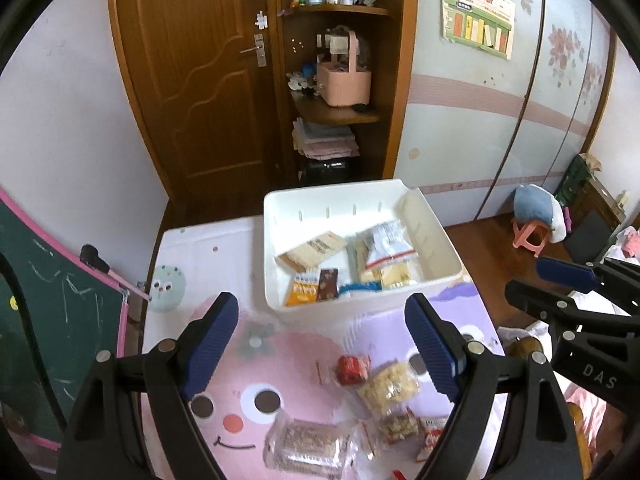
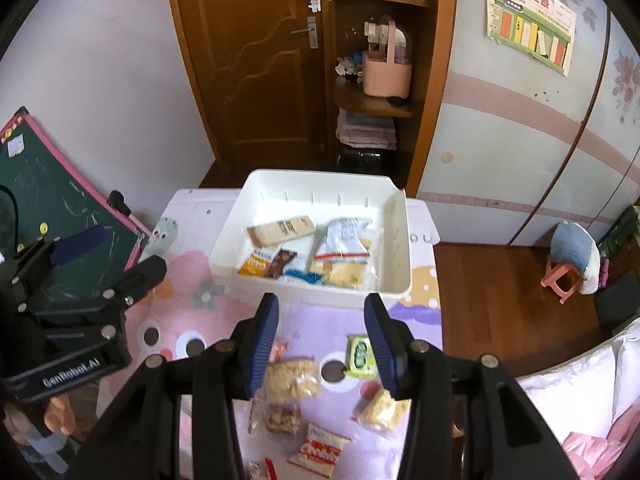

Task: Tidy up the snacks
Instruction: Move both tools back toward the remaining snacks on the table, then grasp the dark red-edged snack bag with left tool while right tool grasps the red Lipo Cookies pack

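1. Left gripper (image 1: 322,346): jaws wide apart, nothing between them, held above the desk (image 1: 192,264) over the pink cartoon cloth. Right gripper (image 2: 322,340): jaws apart, narrower gap, also empty, hovering over the loose snacks.

2. Each gripper shows in the other's camera: the right one at the right edge of the left view, the left one at the left edge of the right view. They are well apart.

3. Loose snacks on the desk, right view, about seven:
   - a pale puffed-snack bag (image 2: 292,378), partly behind the left finger
   - a green packet (image 2: 362,356), touching the right finger's outline
   - a yellow crumbly bag (image 2: 382,410)
   - a brown granola-like packet (image 2: 280,420)
   - a red-and-white wrapper (image 2: 320,446)
   - a small pink packet, mostly hidden
   - a red one cut off at the bottom edge

4. The left view adds a clear bag of brown bits (image 1: 308,446) and a red packet (image 1: 352,368).

5. White bin (image 2: 256,276) sits at the far end of the desk, just beyond the right jaws. About six items lie inside:
   - a tan flat pack (image 2: 280,230)
   - an orange packet (image 2: 254,264)
   - a dark brown bar (image 2: 282,262)
   - a clear zip bag (image 2: 344,240)
   - a yellow bag
   - something blue, blurred

6. The bin's left half has open floor. The desk between the bin and the loose snacks is bare cloth.

7. The desk's right edge drops to wooden floor; a chalkboard (image 2: 48,200) leans at its left edge.
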`<state>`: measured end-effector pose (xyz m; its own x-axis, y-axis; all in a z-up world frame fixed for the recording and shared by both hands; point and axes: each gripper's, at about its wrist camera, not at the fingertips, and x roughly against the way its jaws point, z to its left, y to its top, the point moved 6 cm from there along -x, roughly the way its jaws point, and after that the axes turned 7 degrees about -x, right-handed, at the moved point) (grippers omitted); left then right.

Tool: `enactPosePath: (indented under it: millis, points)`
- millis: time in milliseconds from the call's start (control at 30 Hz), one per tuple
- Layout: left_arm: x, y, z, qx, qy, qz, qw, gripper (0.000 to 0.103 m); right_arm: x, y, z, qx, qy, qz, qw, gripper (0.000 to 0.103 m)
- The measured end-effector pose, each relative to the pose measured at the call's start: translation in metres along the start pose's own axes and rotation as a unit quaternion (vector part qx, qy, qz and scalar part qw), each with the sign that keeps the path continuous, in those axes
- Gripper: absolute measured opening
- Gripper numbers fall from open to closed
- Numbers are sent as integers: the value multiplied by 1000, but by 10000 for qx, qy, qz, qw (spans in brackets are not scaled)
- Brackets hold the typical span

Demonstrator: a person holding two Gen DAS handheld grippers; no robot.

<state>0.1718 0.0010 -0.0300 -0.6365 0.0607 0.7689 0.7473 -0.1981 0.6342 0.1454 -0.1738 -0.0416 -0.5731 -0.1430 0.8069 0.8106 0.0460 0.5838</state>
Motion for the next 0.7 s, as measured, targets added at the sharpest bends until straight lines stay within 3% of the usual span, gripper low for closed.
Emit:
enactPosePath:
  millis: [200, 300, 533, 700]
  points:
    - [0, -60, -30, -290, -254, 205, 9990, 85, 1, -45, -15, 21, 39, 222, 9997, 45]
    - [-10, -105, -49, -318, -417, 567, 9970, 85, -7, -78, -25, 35, 15, 444, 9990, 45]
    - [-32, -208, -80, -124, -819, 1475, 9856, 85, -44, -160, -47, -366, -1, 1273, 9912, 45]
    - [-44, -255, -92, -85, -1104, 1893, 9757, 85, -70, -201, -54, -878, 137, 1774, 9801, 45]
